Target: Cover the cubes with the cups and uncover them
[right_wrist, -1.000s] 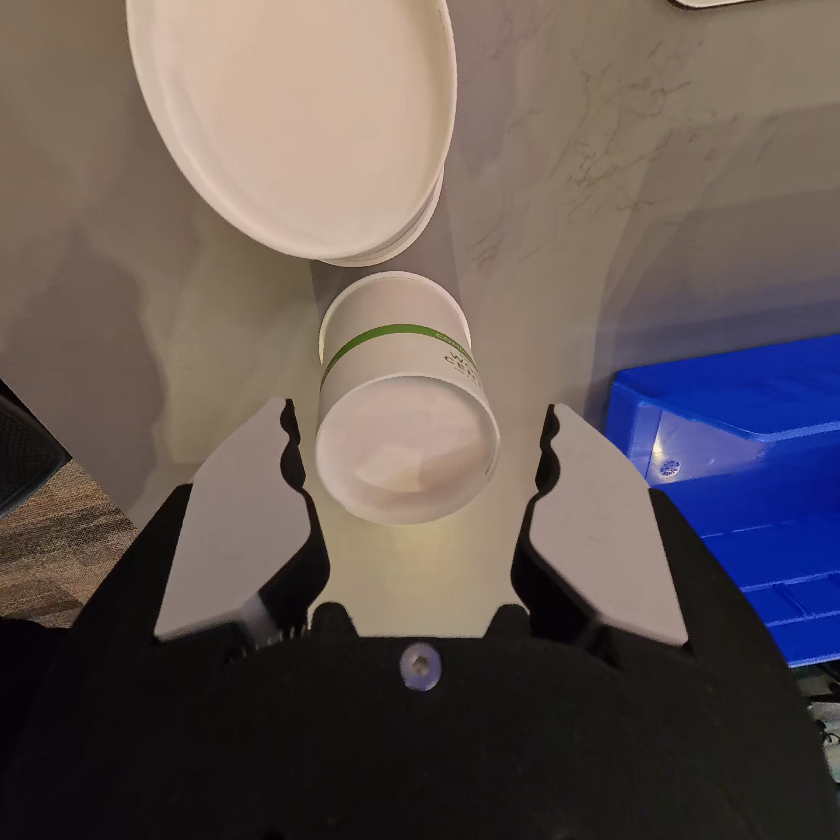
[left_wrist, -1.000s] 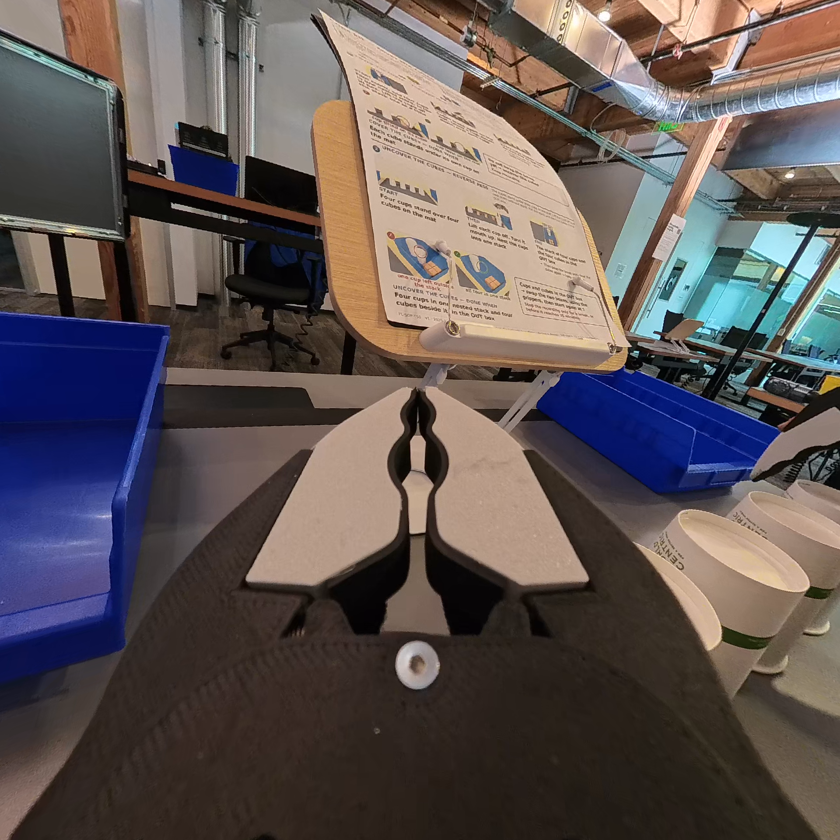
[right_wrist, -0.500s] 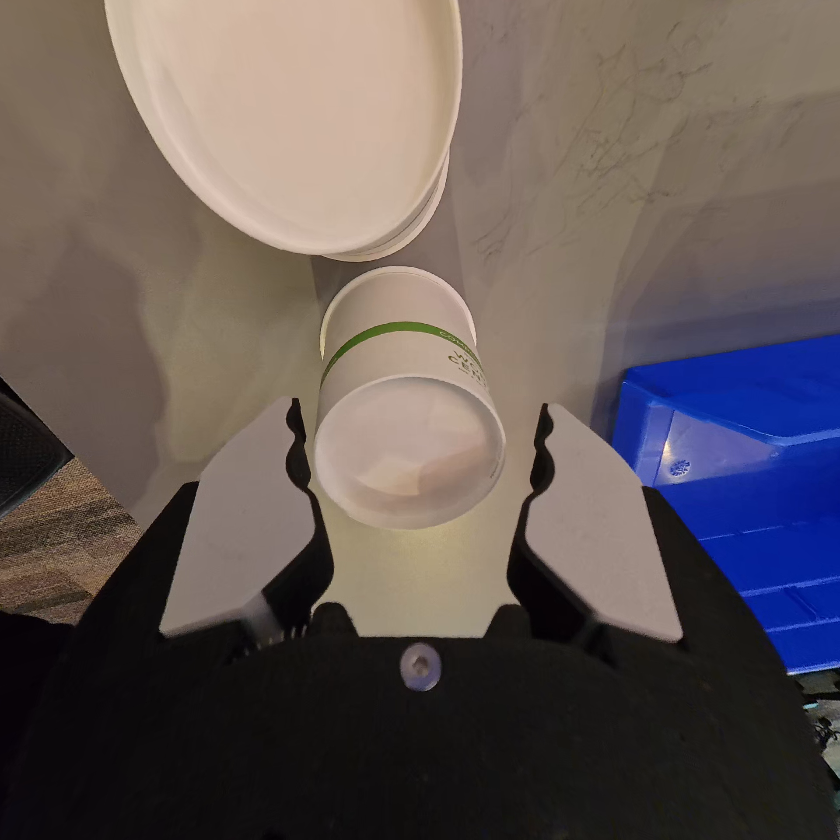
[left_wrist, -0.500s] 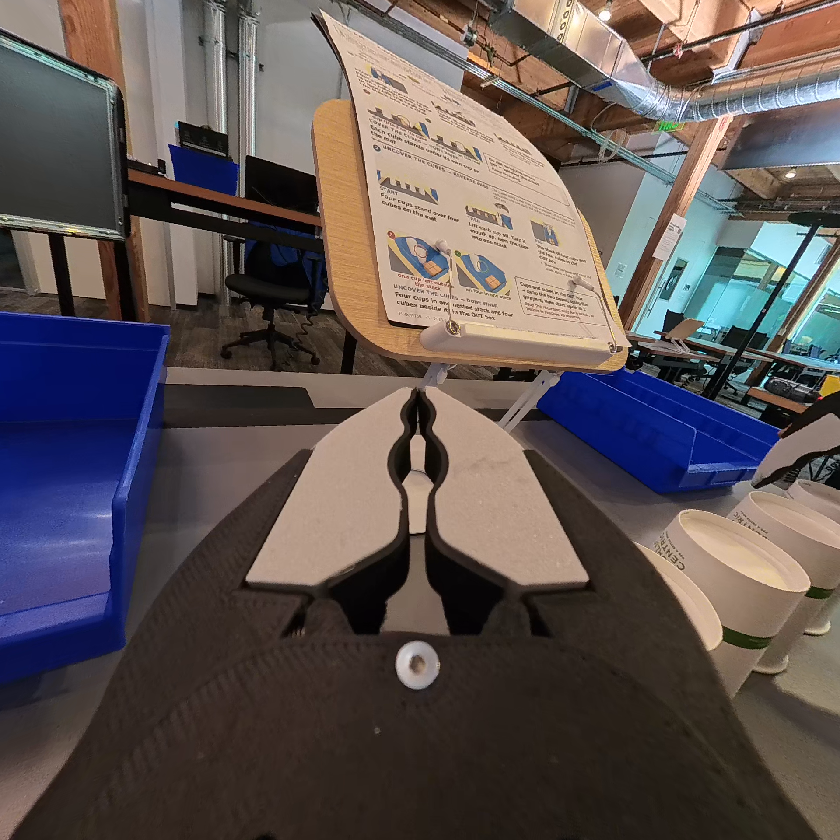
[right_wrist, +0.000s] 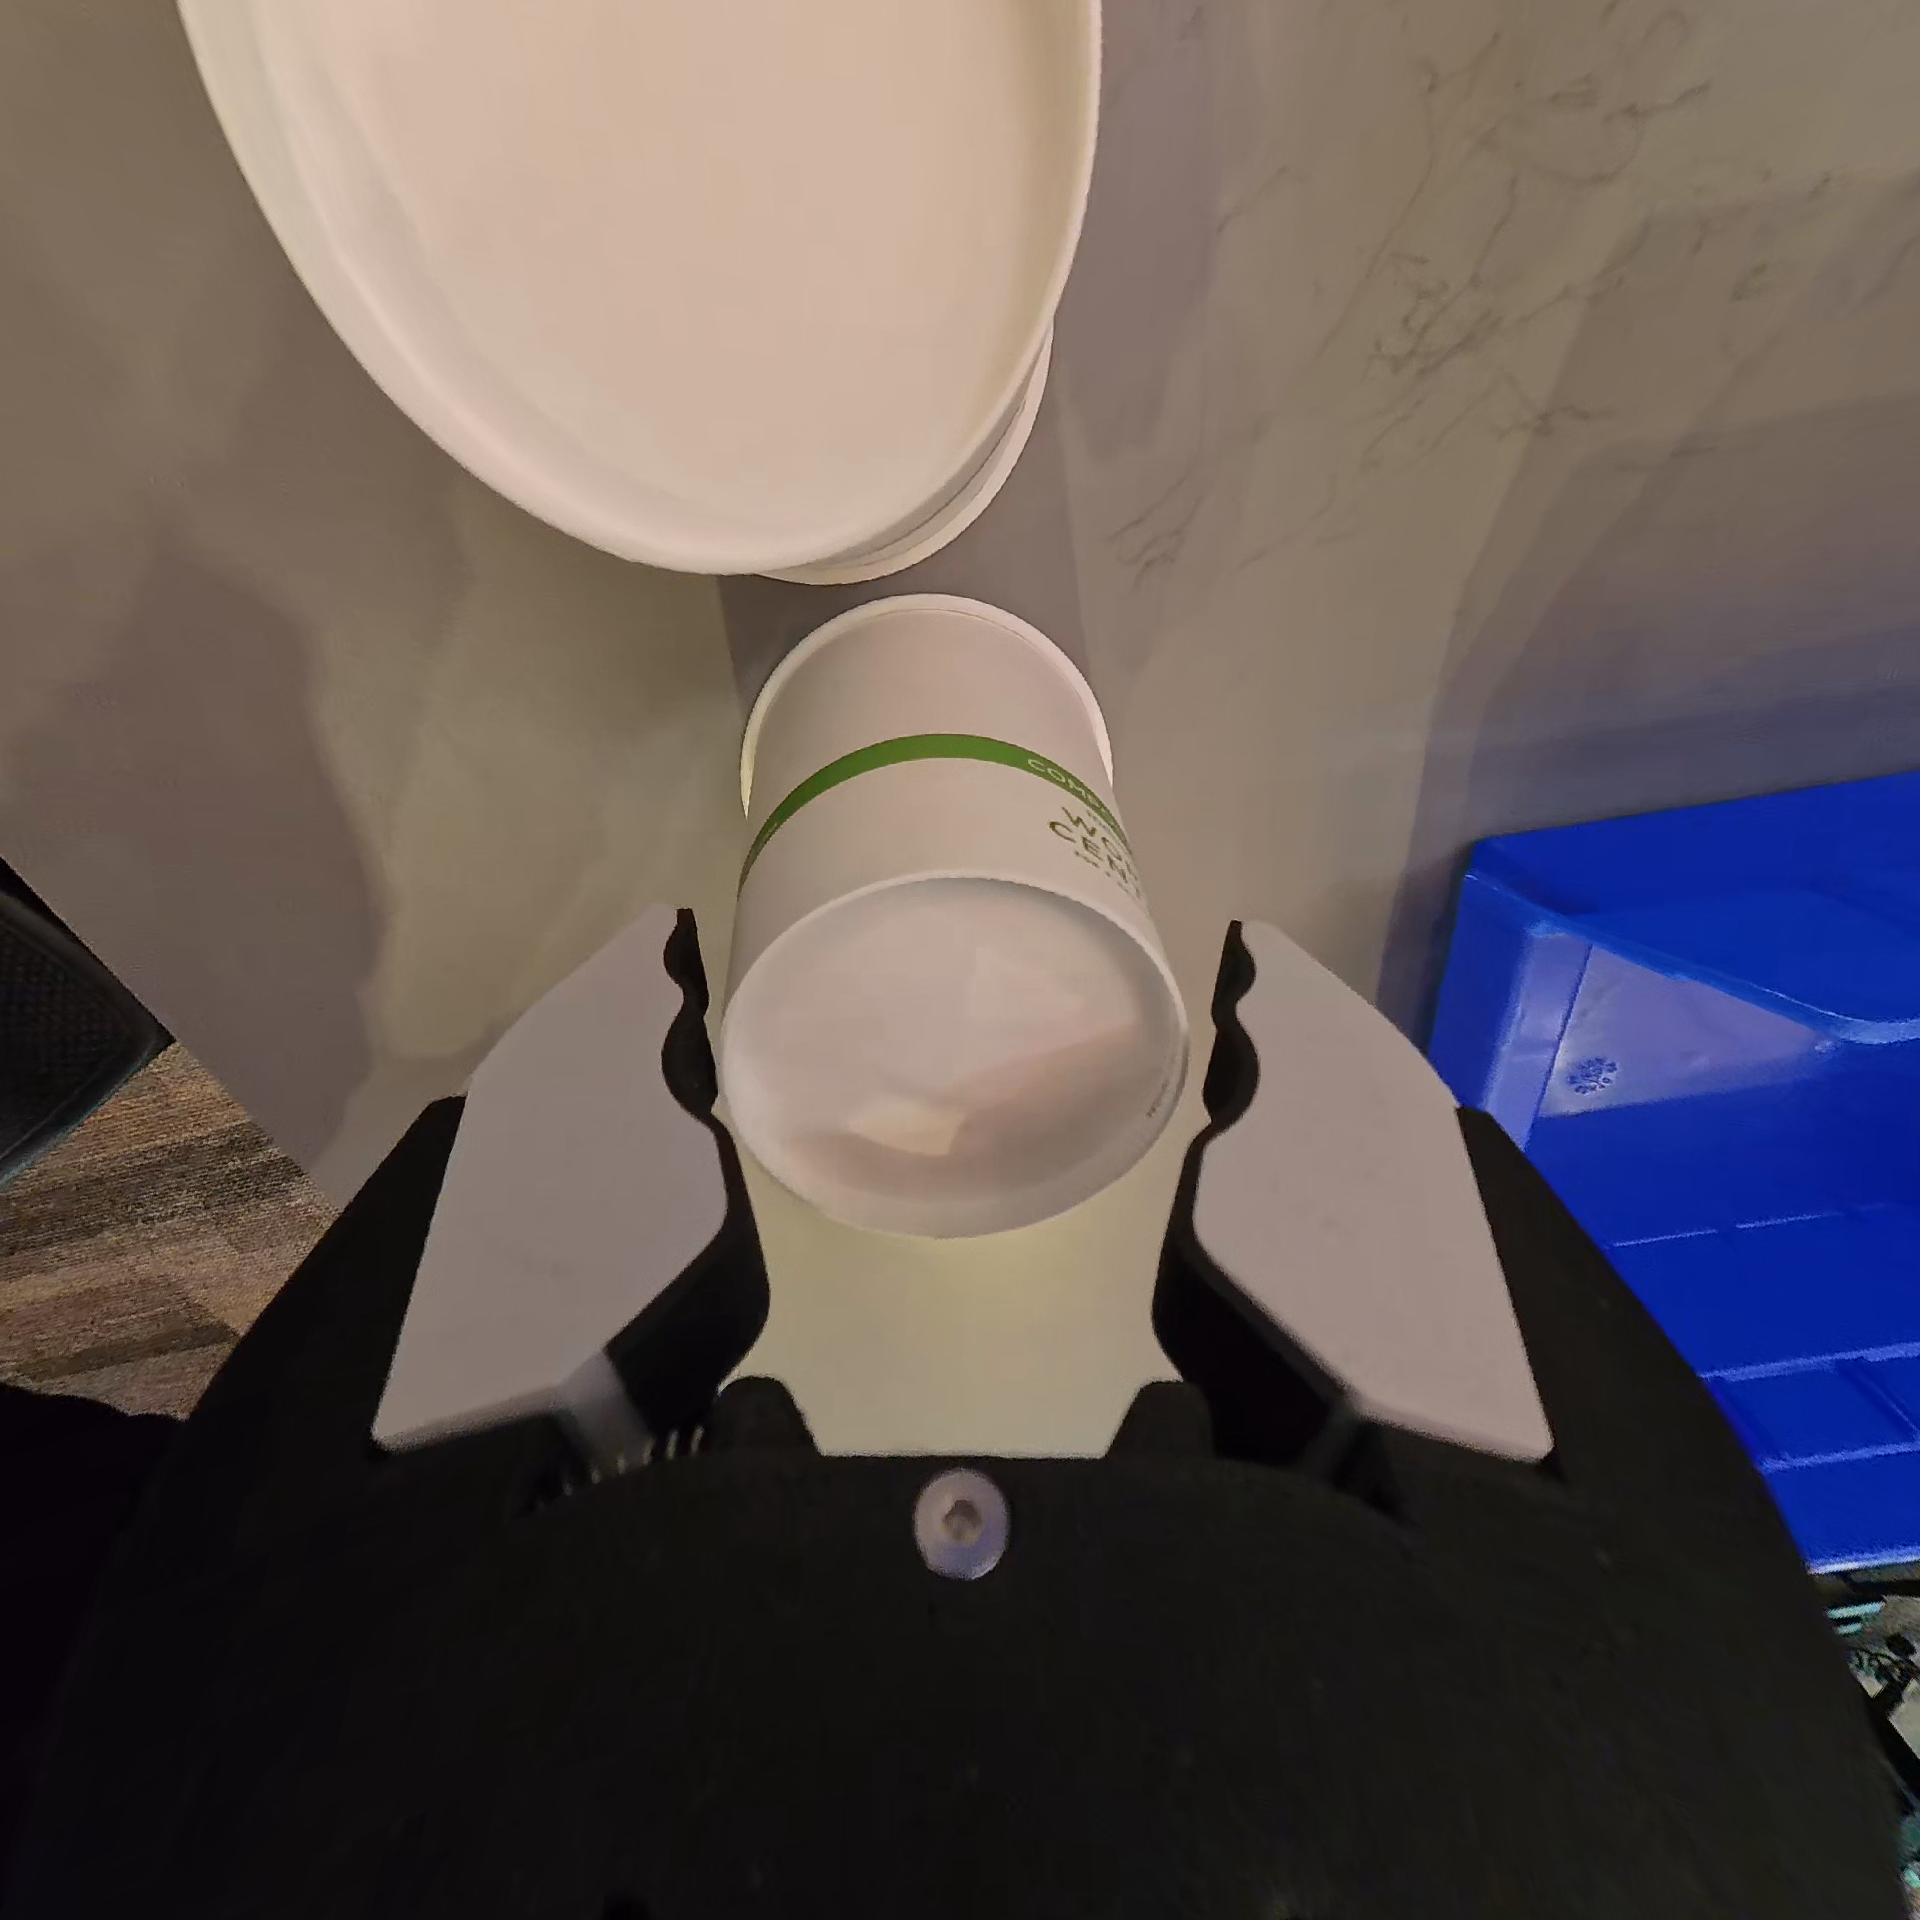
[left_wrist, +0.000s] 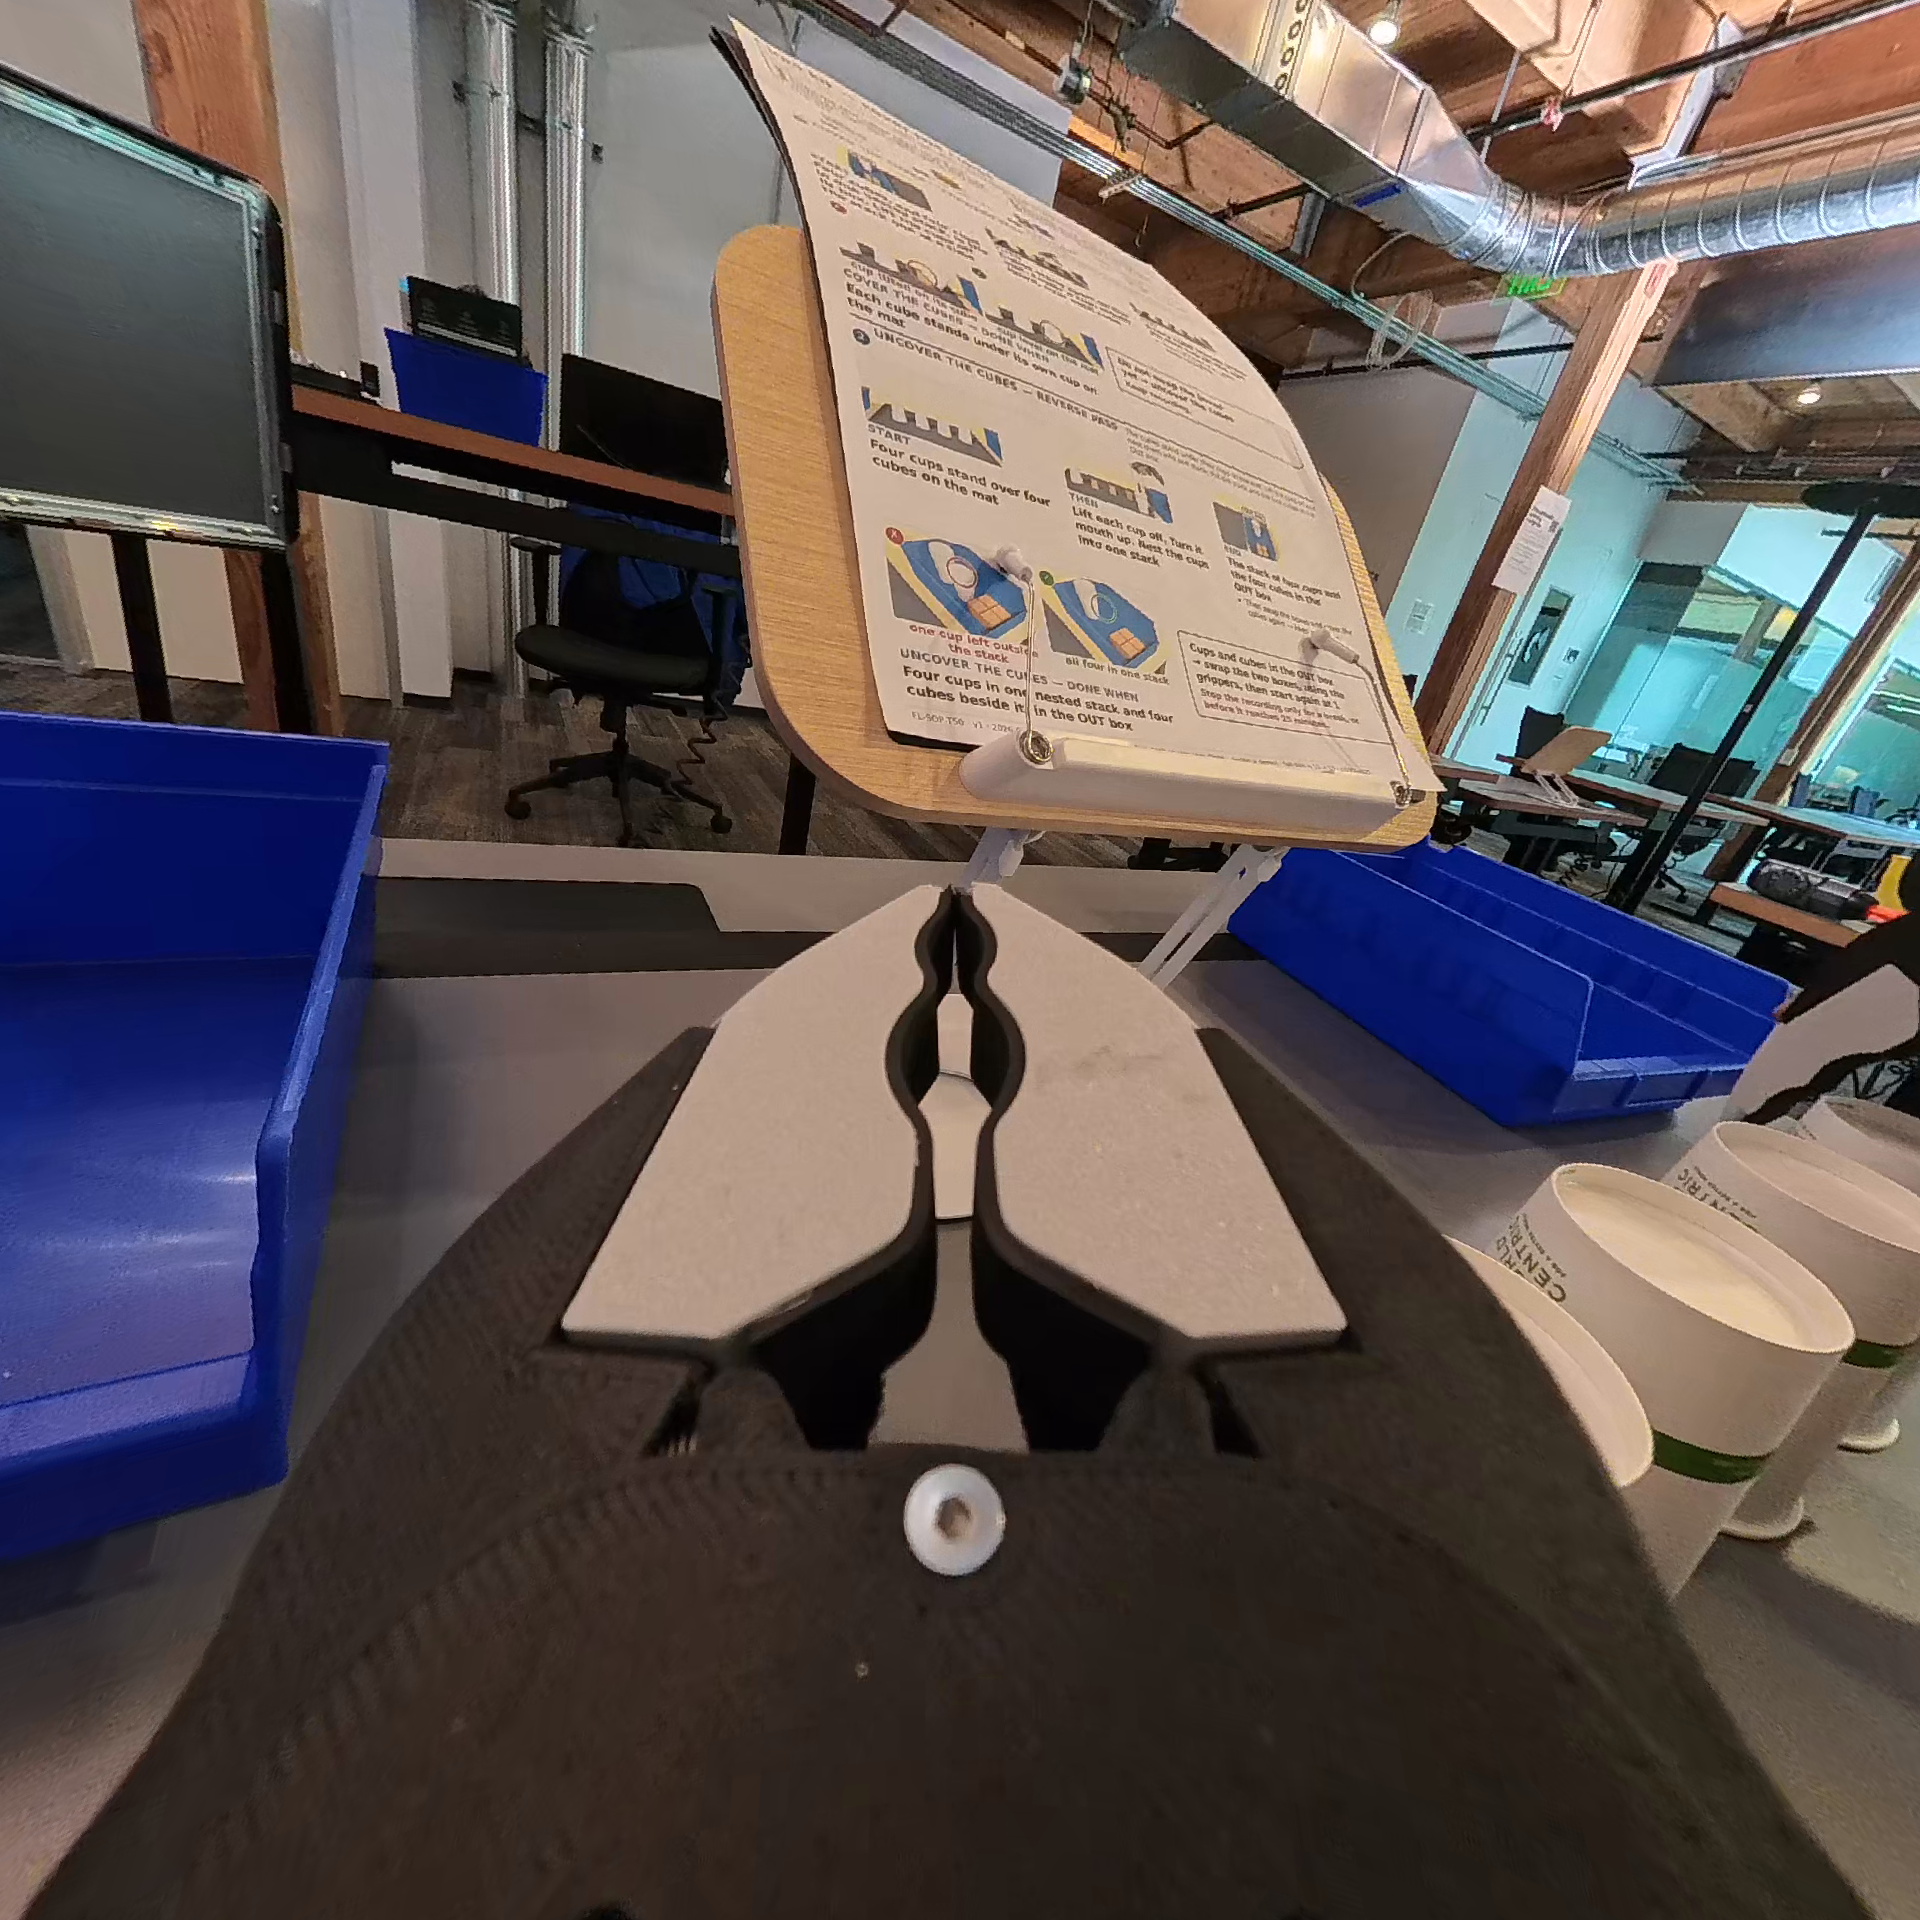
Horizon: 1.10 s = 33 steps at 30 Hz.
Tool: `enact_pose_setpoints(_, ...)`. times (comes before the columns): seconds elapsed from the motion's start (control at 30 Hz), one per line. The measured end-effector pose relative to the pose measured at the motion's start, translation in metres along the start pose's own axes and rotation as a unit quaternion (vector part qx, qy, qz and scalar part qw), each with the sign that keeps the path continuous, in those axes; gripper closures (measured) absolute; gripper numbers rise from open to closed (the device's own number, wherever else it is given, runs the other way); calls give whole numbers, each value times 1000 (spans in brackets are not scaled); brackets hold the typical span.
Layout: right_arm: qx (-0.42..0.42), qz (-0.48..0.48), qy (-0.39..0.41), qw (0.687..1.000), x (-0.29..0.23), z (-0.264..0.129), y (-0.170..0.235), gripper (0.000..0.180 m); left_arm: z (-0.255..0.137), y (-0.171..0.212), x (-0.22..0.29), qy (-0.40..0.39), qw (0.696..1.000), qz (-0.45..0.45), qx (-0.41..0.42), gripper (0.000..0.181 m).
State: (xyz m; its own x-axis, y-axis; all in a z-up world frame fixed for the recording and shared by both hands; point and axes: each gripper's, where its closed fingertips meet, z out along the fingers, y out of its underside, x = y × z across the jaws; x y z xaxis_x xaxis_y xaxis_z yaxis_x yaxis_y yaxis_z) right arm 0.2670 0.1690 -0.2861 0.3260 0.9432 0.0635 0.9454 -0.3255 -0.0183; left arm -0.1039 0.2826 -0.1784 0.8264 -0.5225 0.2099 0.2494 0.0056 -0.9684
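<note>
Cup [right_wrist: 951,1049] sits between the spread right gripper [right_wrist: 956,997]; left gripper [left_wrist: 954,920] closed, empty.

An open office with exposed timber ceiling beams [left_wrist: 1797,62], silver ventilation ducts [left_wrist: 1621,223], wooden posts [left_wrist: 1538,499], a black swivel chair [left_wrist: 613,675] far left, and glass partitions [left_wrist: 1704,644] far right.

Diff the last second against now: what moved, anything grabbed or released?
The right tool narrowed its jaws and came closer around the upside-down cup; its fingers now flank the cup's upturned base, still a gap on both sides, so nothing is gripped yet. Nothing was released. The left tool stayed shut and still; the row of cups beside it is unmoved.
</note>
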Motion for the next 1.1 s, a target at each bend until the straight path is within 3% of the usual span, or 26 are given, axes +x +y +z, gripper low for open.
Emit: enact_pose_setpoints(1.1,-4,15,3,1000,0,3,5,89,0,1,-1,-3,1000,1,-1,181)
